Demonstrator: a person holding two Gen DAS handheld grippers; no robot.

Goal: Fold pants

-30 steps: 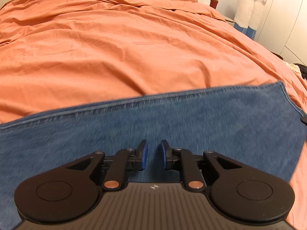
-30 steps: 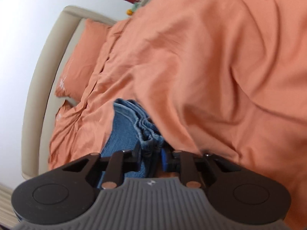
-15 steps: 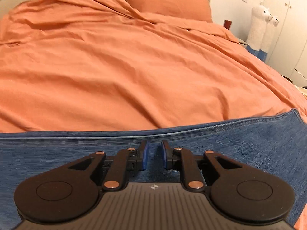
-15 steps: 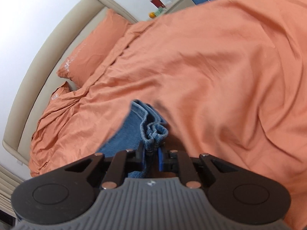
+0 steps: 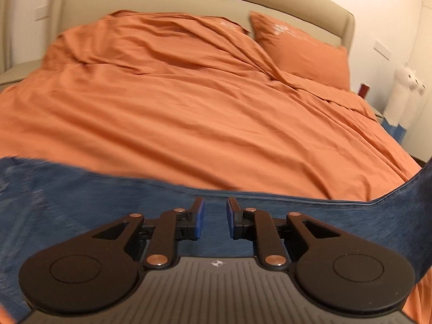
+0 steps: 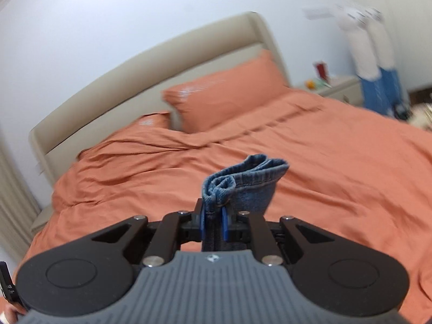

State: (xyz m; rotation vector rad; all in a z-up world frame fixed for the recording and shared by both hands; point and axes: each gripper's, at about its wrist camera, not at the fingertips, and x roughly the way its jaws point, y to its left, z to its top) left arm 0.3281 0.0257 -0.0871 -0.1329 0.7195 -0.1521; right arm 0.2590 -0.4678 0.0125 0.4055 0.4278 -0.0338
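Blue denim pants (image 5: 81, 197) lie across the near part of the orange bed. In the left wrist view they stretch from left to right under my left gripper (image 5: 215, 217), whose jaws stand a little apart with nothing between them, just above the denim. At the far right the denim (image 5: 421, 189) rises off the bed. My right gripper (image 6: 213, 222) is shut on the bunched hem end of the pants (image 6: 243, 186), held up above the bed with the cuff sticking out past the fingertips.
The orange duvet (image 5: 202, 108) covers the whole bed. Orange pillows (image 6: 224, 94) and a beige headboard (image 6: 151, 81) are at the far end. A nightstand (image 6: 332, 86) with small items and a white plush toy (image 5: 399, 94) stand to the right of the bed.
My right gripper has lifted the pants' hem end up off the bed and levelled out. My left gripper has tilted up and drawn back; the denim edge now lies nearer its fingertips.
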